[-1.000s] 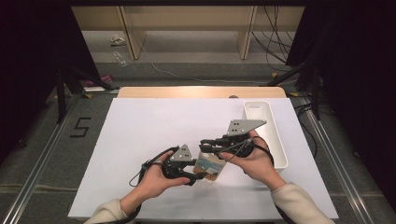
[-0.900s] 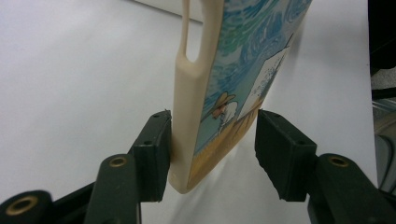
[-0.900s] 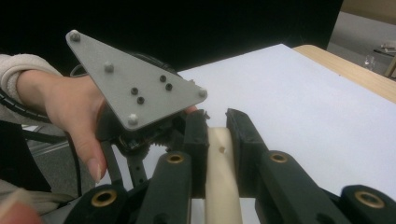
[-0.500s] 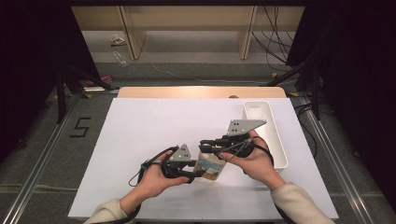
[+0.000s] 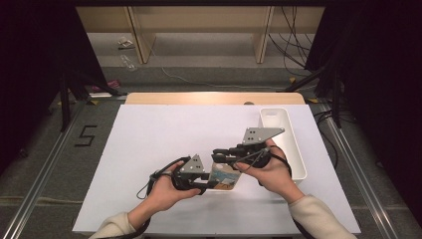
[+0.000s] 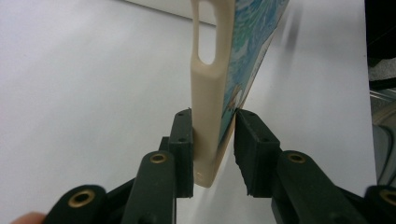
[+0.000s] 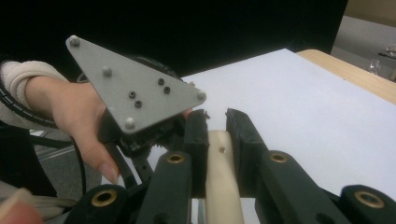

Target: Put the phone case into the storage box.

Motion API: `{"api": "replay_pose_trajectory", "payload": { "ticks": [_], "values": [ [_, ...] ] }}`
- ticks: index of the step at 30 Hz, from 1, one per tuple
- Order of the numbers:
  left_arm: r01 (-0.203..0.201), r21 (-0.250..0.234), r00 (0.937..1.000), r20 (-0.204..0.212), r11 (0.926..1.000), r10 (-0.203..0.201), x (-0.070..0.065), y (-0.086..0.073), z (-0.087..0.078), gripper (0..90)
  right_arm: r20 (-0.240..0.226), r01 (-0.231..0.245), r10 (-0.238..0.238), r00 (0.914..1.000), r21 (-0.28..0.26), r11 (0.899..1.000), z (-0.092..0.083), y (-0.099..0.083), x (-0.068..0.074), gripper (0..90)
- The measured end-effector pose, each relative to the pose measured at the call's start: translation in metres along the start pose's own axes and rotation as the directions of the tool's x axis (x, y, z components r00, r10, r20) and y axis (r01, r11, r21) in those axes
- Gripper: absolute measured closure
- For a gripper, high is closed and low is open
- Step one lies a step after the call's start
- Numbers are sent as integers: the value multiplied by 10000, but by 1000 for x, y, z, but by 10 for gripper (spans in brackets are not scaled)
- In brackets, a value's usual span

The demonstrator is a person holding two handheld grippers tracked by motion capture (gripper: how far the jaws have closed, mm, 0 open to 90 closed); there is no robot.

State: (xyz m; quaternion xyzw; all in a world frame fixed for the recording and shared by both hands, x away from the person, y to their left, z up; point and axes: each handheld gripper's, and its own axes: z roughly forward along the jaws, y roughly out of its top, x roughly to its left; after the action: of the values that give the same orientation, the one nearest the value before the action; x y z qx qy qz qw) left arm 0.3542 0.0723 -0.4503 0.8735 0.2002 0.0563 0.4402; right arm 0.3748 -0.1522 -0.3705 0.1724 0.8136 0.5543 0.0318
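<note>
Holding a cream phone case [image 5: 225, 177] on edge above the bench [image 5: 164, 134]: right claw [image 7: 215, 122] clamped on one end to steady it, left claw [image 6: 214, 126] just now closing around the opposite edge, right-hand pad barely apart, probably sharing the hold.

Left claw [image 6: 214, 135] jaws just closing around the phone case [image 6: 229, 79].
</note>
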Motion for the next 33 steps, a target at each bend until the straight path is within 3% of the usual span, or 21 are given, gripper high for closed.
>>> {"api": "replay_pose_trajectory", "payload": {
  "ticks": [10,33],
  "values": [
    [-434,124,9986,-296,9990,437,1,0,-3,752,-101,-49,48,9999,-97,9999,1,0,0,797],
    [-427,240,9980,-456,9988,437,2,-1,-6,792,-172,37,-41,9998,-246,9997,2,-2,-1,777]
  ]
}}
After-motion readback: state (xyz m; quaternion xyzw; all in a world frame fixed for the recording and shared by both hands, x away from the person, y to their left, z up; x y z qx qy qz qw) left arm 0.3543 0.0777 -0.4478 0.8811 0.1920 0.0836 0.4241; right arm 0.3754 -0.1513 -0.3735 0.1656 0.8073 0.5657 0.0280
